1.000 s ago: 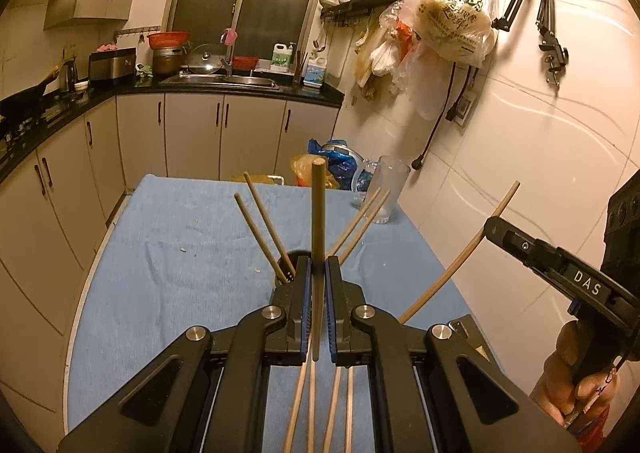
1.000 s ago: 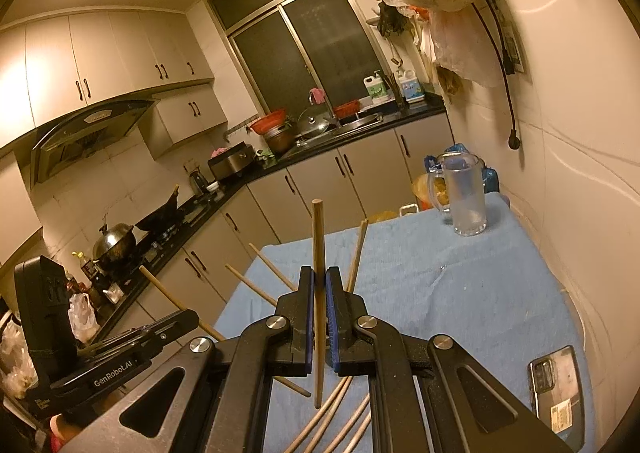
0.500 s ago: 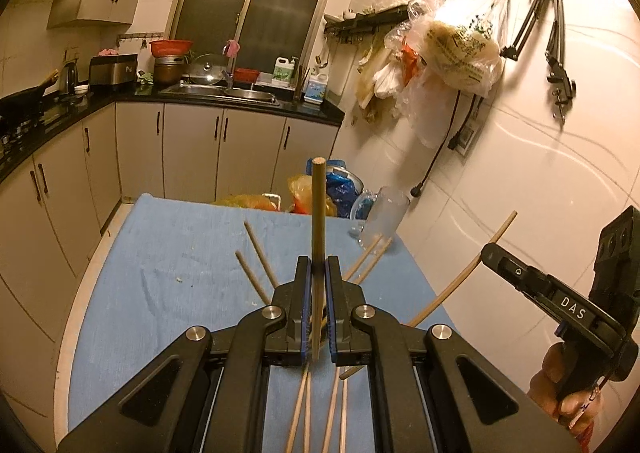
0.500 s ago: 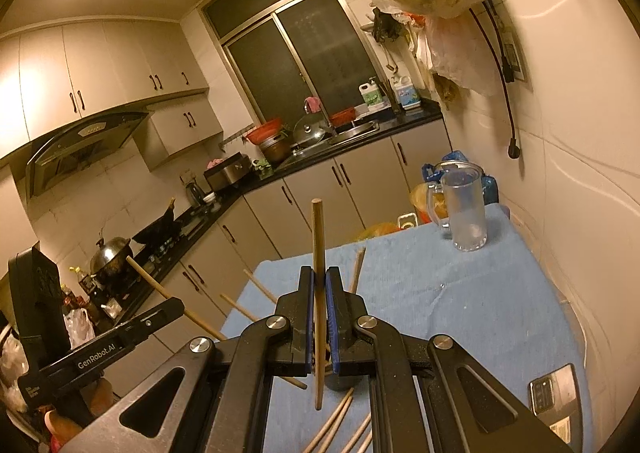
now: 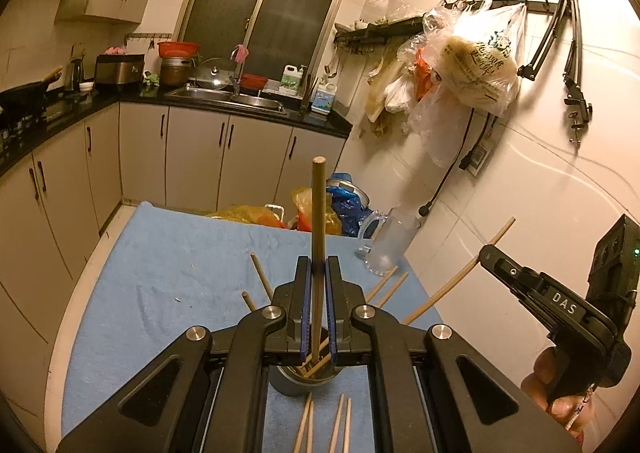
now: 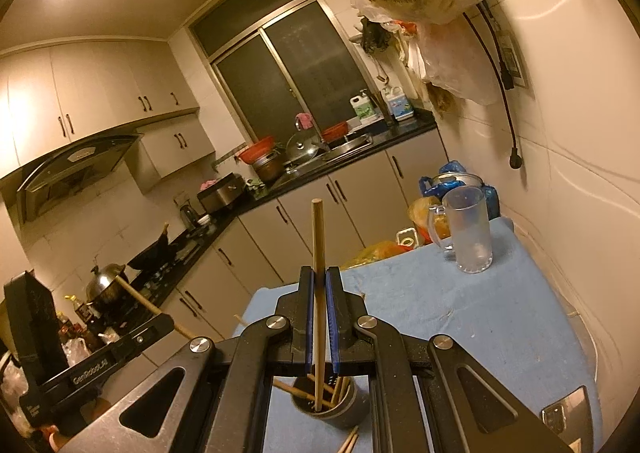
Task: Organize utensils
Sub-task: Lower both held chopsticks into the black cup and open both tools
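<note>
1. Each gripper pinches one chopstick. The left gripper has its jaws pressed onto an upright chopstick; the right gripper clamps its own chopstick the same way, with the stick passing down between the blue pads.

2. Both lower tips hang over the metal holder, a round cup standing on the blue cloth near the table's close edge. The right stick's tip appears already inside the rim; the left one's tip is hidden behind the jaws, so whether it has cleared the rim I cannot say for certain.

3. The step in hand looks like dropping these two into the holder. To do it well, bring each stick closer to vertical and centre its tip over the opening before letting go (several sticks already lean across the inside, and these could deflect a tip).

4. Lower until the tip sits well below the rim, then spread the jaws slowly, one hand at a time, so the grippers do not knock each other or tip the cup.

5. Loose chopsticks remain on the cloth towards the far right edge by the glass mug, and others lie at the near edge; those come afterwards.
</note>
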A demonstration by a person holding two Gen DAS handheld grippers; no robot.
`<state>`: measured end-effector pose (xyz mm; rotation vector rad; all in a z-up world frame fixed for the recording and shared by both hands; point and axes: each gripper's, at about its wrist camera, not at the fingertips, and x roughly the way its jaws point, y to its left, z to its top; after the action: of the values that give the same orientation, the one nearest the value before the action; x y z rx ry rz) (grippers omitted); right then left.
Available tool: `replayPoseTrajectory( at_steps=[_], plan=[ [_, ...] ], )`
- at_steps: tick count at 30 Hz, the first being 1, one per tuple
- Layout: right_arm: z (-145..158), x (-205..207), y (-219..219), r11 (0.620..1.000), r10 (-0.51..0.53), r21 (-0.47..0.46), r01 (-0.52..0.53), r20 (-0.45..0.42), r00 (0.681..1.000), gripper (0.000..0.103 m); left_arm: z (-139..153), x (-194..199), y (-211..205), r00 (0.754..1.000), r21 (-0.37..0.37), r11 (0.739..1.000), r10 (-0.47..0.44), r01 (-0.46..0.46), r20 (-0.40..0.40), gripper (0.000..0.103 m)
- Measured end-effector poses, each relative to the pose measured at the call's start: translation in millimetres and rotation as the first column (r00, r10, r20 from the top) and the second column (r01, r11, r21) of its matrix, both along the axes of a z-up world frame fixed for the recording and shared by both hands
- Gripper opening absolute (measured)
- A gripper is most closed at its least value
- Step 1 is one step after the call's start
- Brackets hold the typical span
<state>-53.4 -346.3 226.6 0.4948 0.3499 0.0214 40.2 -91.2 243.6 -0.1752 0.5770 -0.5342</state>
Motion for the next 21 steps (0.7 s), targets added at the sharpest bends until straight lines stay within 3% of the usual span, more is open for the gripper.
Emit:
replayPoseTrajectory(
  at_steps=[21],
  plan=[
    [-69.8, 43.8, 17.5, 0.999, 0.044, -0.001, -0.045, -0.163, 0.986, 0.007, -69.8, 14.1, -9.1, 0.995, 0.05, 0.998, -0.027, 0.032, -0.094, 0.006]
  ],
)
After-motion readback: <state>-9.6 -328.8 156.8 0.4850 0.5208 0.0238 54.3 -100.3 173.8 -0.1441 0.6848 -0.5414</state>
